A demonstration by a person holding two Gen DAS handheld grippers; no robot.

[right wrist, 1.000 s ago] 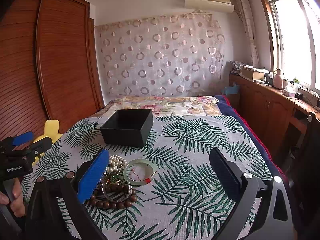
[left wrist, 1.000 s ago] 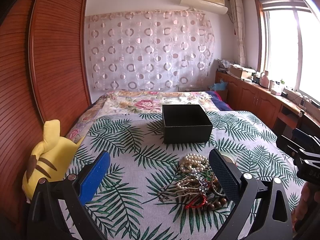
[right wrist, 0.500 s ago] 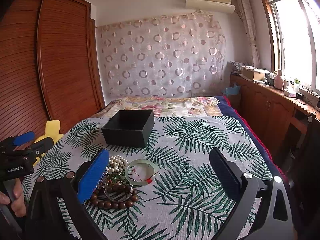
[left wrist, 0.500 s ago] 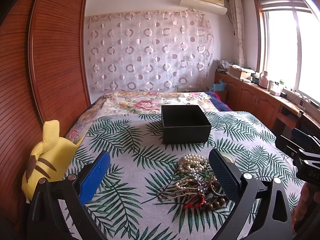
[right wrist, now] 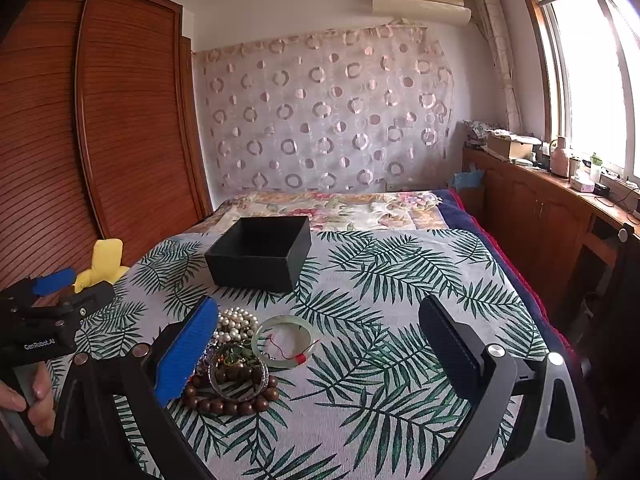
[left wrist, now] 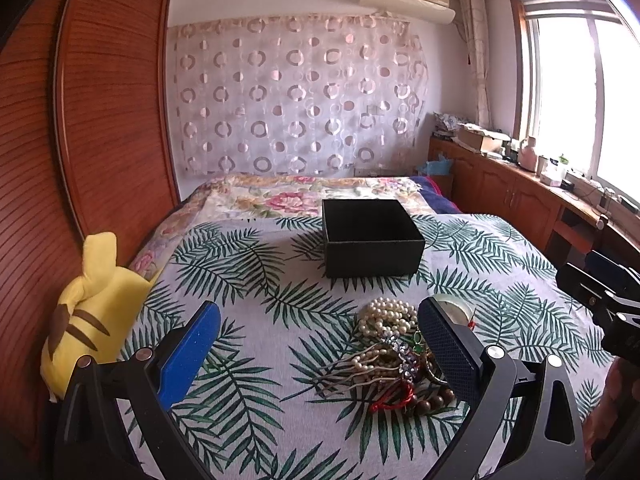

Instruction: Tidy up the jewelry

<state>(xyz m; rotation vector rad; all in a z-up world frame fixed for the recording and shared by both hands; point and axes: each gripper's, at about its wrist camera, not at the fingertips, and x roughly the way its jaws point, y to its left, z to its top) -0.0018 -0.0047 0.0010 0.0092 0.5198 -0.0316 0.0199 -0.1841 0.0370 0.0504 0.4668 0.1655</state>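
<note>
A pile of jewelry (left wrist: 394,354) lies on the leaf-print bedspread: a pearl string (right wrist: 236,324), a pale green bangle (right wrist: 286,340), a brown bead bracelet (right wrist: 230,400) and a clear bangle (right wrist: 238,372). An open black box (left wrist: 370,236) stands behind it, also in the right wrist view (right wrist: 262,252). My left gripper (left wrist: 320,344) is open and empty, above the bed with the pile by its right finger. My right gripper (right wrist: 318,340) is open and empty, with the pile by its left finger.
A yellow plush toy (left wrist: 86,316) lies at the bed's left edge by the wooden wardrobe (left wrist: 100,120). A wooden cabinet (right wrist: 540,216) with clutter runs under the window on the right. A floral quilt (left wrist: 304,196) covers the far bed.
Both grippers have drifted slightly; the box and jewelry sit a touch differently in view. Nothing was grasped or moved.
</note>
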